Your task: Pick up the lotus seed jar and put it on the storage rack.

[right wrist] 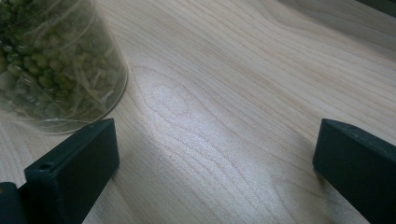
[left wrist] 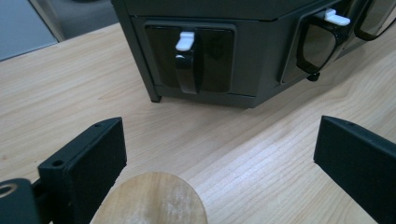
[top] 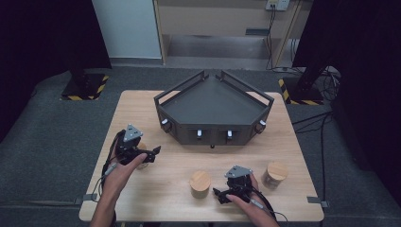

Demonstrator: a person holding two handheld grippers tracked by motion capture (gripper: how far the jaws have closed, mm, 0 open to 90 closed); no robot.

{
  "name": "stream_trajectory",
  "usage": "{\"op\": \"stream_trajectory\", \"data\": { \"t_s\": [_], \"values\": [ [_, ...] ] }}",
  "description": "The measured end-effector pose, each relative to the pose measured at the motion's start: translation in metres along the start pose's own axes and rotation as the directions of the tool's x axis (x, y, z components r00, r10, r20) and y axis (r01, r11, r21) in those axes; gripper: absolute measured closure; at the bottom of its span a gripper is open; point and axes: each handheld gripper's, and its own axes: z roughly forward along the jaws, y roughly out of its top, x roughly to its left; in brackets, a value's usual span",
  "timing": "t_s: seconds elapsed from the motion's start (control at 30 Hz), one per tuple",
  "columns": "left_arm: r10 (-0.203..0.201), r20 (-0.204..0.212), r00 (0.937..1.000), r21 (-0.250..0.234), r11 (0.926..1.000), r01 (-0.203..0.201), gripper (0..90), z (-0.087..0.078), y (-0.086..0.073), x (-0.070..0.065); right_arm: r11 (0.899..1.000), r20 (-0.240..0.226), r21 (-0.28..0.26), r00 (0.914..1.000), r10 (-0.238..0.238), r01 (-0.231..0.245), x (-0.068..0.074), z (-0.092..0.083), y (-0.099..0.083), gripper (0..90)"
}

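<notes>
**Jar Grasp: Handling Notes**

Landmark: dark rack. The centre jar stands in front of the rack, just left of the right gripper, whose jaws stand apart. The left gripper, jaws also apart, hovers over another jar. Clear walls are probably rigid, slippery, breakable; take hold across the body below the wooden lid.

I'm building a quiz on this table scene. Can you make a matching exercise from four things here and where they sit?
Things:
1. rack
2. middle jar
3. right jar
4. left jar

Places:
A. between the left gripper's open jaws
B. far half of the table, centre
C. front, just left of the right gripper
D. front right, beyond the right hand

Pairs: 1-B, 2-C, 3-D, 4-A
</notes>
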Motion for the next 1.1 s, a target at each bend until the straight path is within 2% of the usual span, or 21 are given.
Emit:
{"op": "stream_trajectory", "data": {
  "t_s": [0.23,0.53,0.67,0.8,0.93,1.1],
  "values": [
    [-0.010,-0.006,0.9999,0.000,1.0000,0.010,1.5,-0.002,-0.006,0.009,1.000,0.001,0.000,1.0000,0.001,-0.001,0.000,0.000,0.000,0.4],
    [-0.016,-0.024,0.9996,-0.007,0.9999,0.016,1.6,-0.003,-0.015,0.014,1.000,0.001,0.000,1.0000,0.001,-0.001,0.000,0.000,0.000,0.4],
    [-0.016,-0.031,0.9994,-0.015,0.9998,0.016,1.6,0.001,-0.023,0.017,1.000,0.002,0.000,1.0000,0.002,-0.002,0.000,0.000,0.000,0.4],
    [-0.003,-0.040,0.9992,-0.002,1.0000,0.003,1.7,0.005,-0.032,0.017,1.000,0.002,0.001,1.0000,0.002,-0.002,0.000,0.000,0.000,0.4],
    [-0.032,-0.048,0.9983,-0.027,0.9991,0.031,2.1,0.007,-0.046,0.018,1.000,0.002,0.001,1.0000,0.002,-0.002,0.001,0.000,0.000,0.4],
    [-0.017,-0.057,0.9983,-0.021,0.9997,0.016,2.2,0.011,-0.053,0.017,1.000,0.003,0.001,1.0000,0.003,-0.003,0.001,0.000,0.000,0.4]
  ]
}}
